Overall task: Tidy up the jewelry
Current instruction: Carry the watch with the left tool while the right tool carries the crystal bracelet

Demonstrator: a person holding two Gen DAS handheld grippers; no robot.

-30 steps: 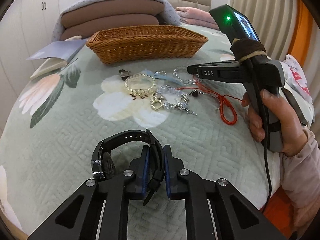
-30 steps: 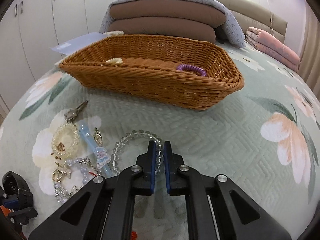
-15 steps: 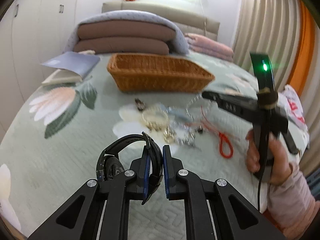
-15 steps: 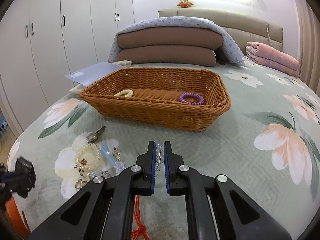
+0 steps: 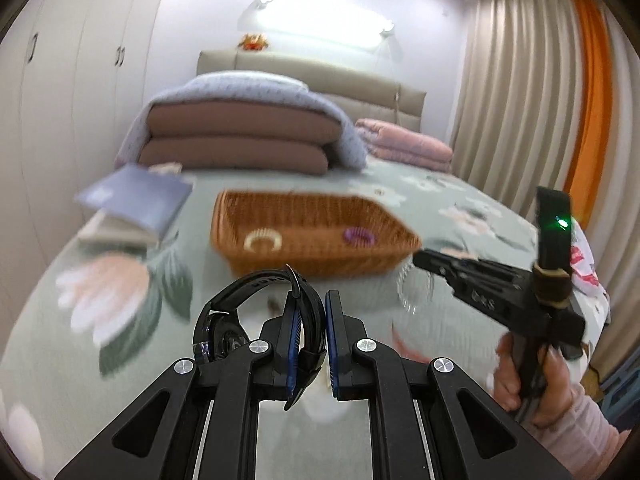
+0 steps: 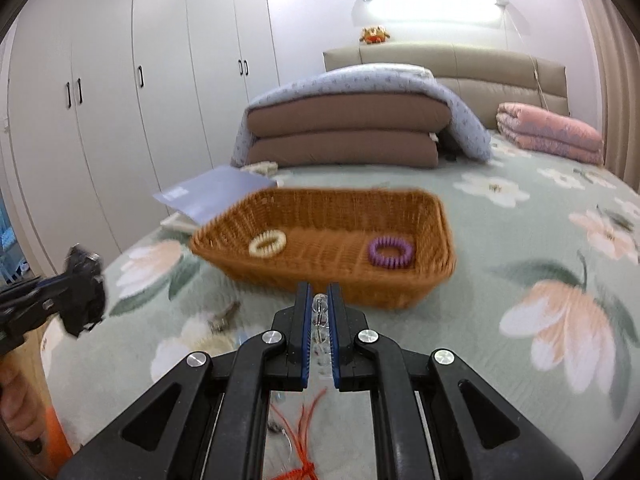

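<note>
My left gripper [image 5: 310,312] is shut on the strap of a black wristwatch [image 5: 240,300] and holds it up above the bed, short of the wicker basket [image 5: 316,252]. My right gripper [image 6: 319,304] is shut on a clear bead bracelet [image 6: 319,312], also lifted; the bracelet hangs from it in the left wrist view [image 5: 414,284]. The basket [image 6: 360,284] holds a cream ring [image 6: 267,242] and a purple ring [image 6: 390,252]. A red cord [image 6: 304,420] lies below the right gripper.
The green floral bedspread [image 6: 540,280] carries a key [image 6: 224,316] left of the right gripper. Folded brown cushions under a blue quilt [image 6: 352,128] and a pink blanket [image 6: 552,132] lie behind the basket. A blue booklet [image 6: 212,192] sits at the basket's left.
Both grippers have risen from the bedspread with their loads: the left with the watch, the right with the clear bracelet. The basket now appears lower, its inside showing.
</note>
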